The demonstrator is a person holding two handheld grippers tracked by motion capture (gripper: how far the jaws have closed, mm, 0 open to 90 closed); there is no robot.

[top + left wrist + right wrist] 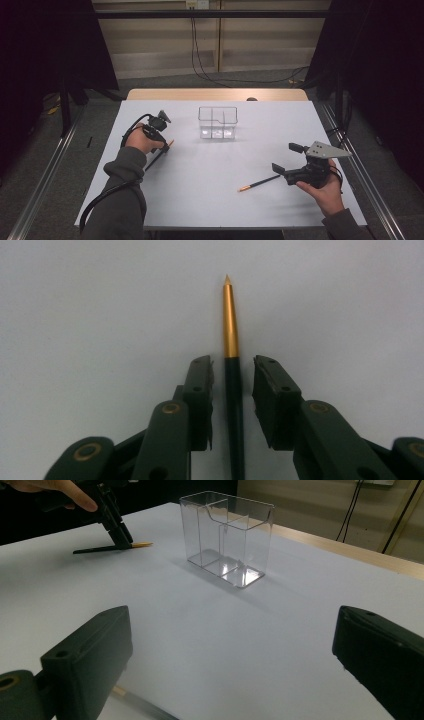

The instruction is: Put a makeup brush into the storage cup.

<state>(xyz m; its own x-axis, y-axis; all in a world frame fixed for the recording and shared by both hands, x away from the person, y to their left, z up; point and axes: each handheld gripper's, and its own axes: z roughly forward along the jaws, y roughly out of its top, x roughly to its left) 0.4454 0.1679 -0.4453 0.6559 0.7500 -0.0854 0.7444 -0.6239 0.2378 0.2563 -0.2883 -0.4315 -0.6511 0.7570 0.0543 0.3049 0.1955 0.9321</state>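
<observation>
The pen (233,390) under the left gripper (234,371) is lying flat on the white table (210,175), at the table's left side and well apart from the clear divided holder (217,122) standing at mid-table. It is looking light, stiff and slim, with a dark barrel running into a gold tapered end, and its smooth round body is likely to roll or slip if pinched off-centre, so the dark barrel just behind the gold section (where the jaws are already straddling it) seems the sensible place to take hold. In the left gripper view the jaws are standing narrow, one on each side of the barrel with thin gaps showing, so the pads are not yet pressing on it. The right gripper (283,157) is hovering at the table's right side with its jaws gaping wide and holding nothing; a second pen (259,183) is lying on the table just in front of it, its orange tip pointing away from the gripper, towards the person's left.
</observation>
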